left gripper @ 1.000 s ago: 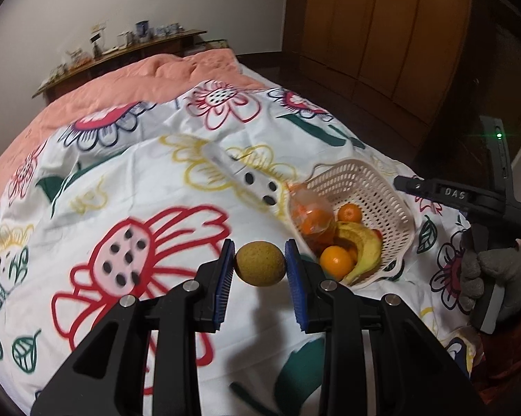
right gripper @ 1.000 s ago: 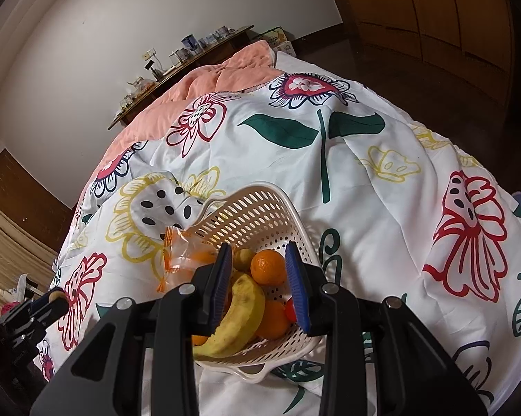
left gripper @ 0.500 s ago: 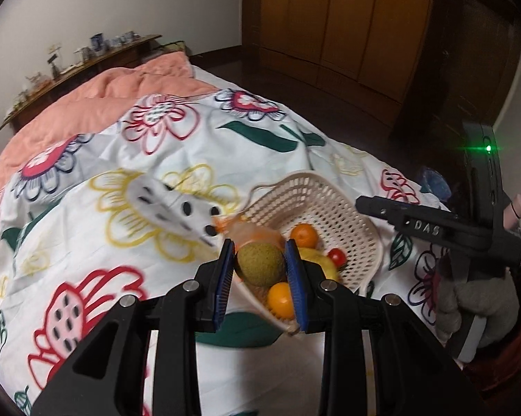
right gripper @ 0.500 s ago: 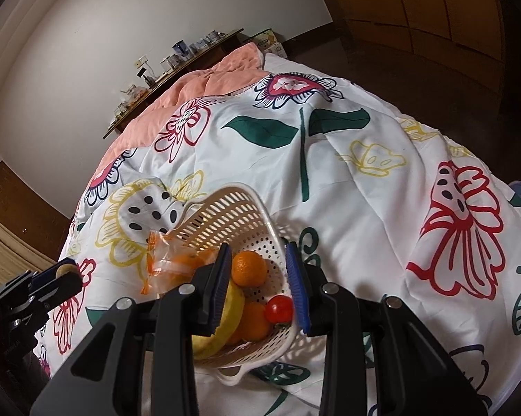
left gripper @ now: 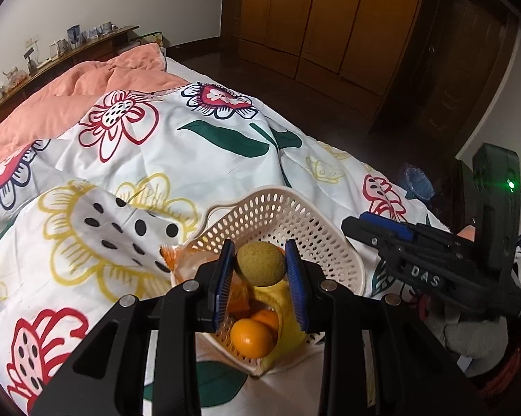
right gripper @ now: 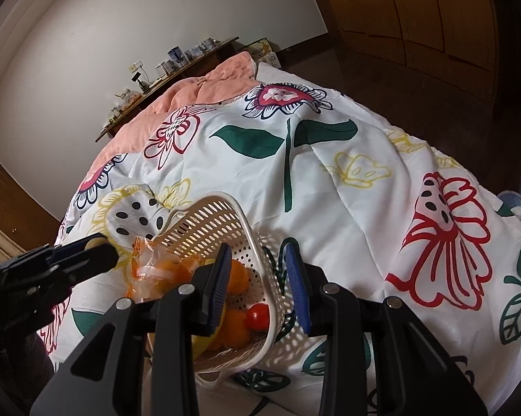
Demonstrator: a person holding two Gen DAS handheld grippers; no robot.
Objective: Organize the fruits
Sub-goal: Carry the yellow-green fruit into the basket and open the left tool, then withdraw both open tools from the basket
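Observation:
My left gripper [left gripper: 260,266] is shut on a round yellow-green fruit [left gripper: 260,262] and holds it over the cream plastic basket [left gripper: 295,215]. The basket holds oranges [left gripper: 252,337], a banana [left gripper: 288,315] and a clear bag of oranges [left gripper: 187,263]. In the right wrist view the basket [right gripper: 205,222] shows the same oranges [right gripper: 237,275], the bag [right gripper: 156,270] and a small red tomato [right gripper: 257,315]. My right gripper [right gripper: 260,270] is open and empty, its jaws standing just above the basket's right rim. It also appears in the left wrist view [left gripper: 381,225]. The left gripper appears at the left of the right wrist view [right gripper: 87,253].
The basket sits on a white flowered duvet [left gripper: 208,159] near the bed's right edge. A pink blanket [left gripper: 87,90] covers the far end. A shelf with small items [left gripper: 69,41] lines the wall. Wooden wardrobes [left gripper: 329,17] and dark floor lie to the right.
My left gripper has carried the yellow-green fruit rightward from over the duvet to over the basket. My right gripper has shifted right, off the basket's middle to its rim.

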